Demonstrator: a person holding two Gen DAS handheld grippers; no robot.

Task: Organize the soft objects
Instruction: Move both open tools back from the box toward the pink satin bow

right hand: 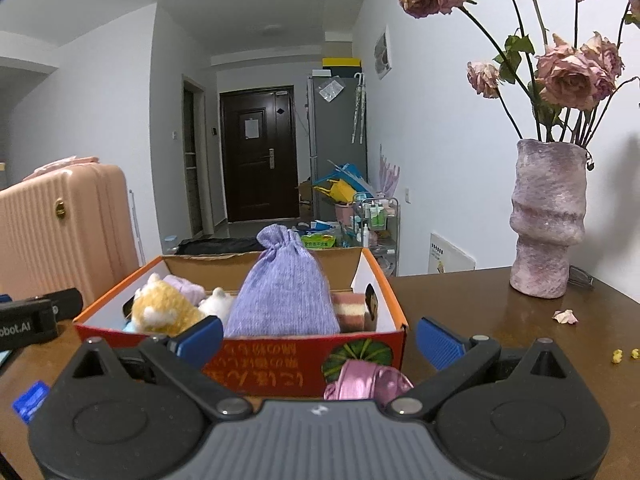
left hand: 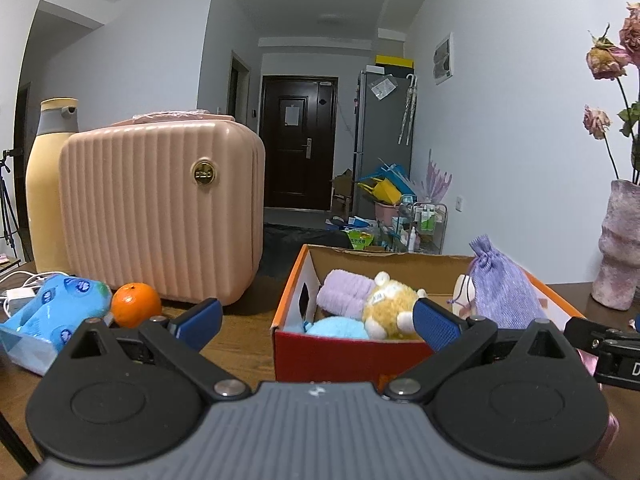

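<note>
An orange-red cardboard box (left hand: 288, 304) (right hand: 384, 276) stands on the wooden table. It holds a lavender drawstring pouch (left hand: 500, 284) (right hand: 284, 292), a yellow plush toy (left hand: 390, 306) (right hand: 164, 308), a rolled purple towel (left hand: 344, 292), a light blue soft item (left hand: 336, 326) and a striped sponge (right hand: 352, 312). A pink satin scrunchie (right hand: 366, 380) lies on the table in front of the box, between my right gripper's jaws. My left gripper (left hand: 316, 322) is open and empty before the box. My right gripper (right hand: 318, 338) is open.
A pink ribbed case (left hand: 160, 208) and a cream bottle (left hand: 44, 184) stand at left. An orange (left hand: 135, 310) and a blue tissue pack (left hand: 52, 316) lie beside them. A purple vase of dried roses (right hand: 546, 220) stands at right, with petals and crumbs (right hand: 566, 316) nearby.
</note>
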